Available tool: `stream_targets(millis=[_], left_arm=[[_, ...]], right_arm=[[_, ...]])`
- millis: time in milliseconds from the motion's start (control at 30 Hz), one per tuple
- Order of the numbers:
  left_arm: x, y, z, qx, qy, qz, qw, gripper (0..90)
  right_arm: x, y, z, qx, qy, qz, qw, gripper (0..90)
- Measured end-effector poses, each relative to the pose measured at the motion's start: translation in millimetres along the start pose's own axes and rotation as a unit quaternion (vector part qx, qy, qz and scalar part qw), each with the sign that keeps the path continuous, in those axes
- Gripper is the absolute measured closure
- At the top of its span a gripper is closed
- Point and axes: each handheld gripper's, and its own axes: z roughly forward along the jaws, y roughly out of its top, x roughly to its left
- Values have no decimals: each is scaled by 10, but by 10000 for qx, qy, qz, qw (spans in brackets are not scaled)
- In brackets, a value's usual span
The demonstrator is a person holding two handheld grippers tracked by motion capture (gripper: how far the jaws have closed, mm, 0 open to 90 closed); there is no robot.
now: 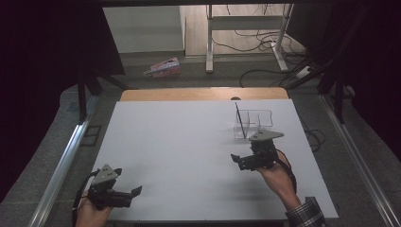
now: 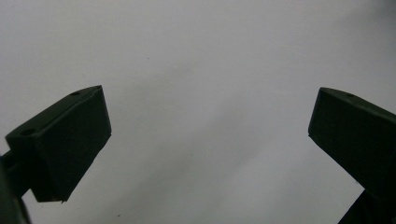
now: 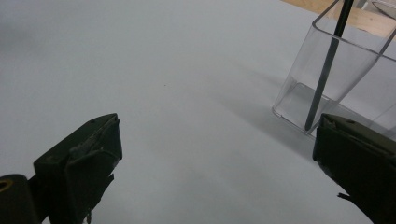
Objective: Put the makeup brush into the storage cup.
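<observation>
Toward the far right of the white surface (image 1: 189,151) stands a clear plastic holder (image 1: 253,124) with a thin dark pen (image 1: 240,120) leaning upright in its near compartment. My right gripper (image 1: 242,160) hovers just in front of it, jaws spread wide and empty; my left gripper (image 1: 128,193) rests near the front left corner, well apart, jaws also wide and empty. I judge the pen light, stiff and smooth, likely to slip or tip. Its upper shaft above the holder's rim offers the best hold. The holder itself looks light and could slide if knocked.
</observation>
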Motion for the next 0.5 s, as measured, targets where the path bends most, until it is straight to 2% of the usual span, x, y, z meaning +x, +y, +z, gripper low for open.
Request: stream_targets(millis=[500], left_arm=[[-4,0,5,16,-21,20,10000,0]], right_arm=[[83,-108,-170,-76,32,-1,10000,15]])
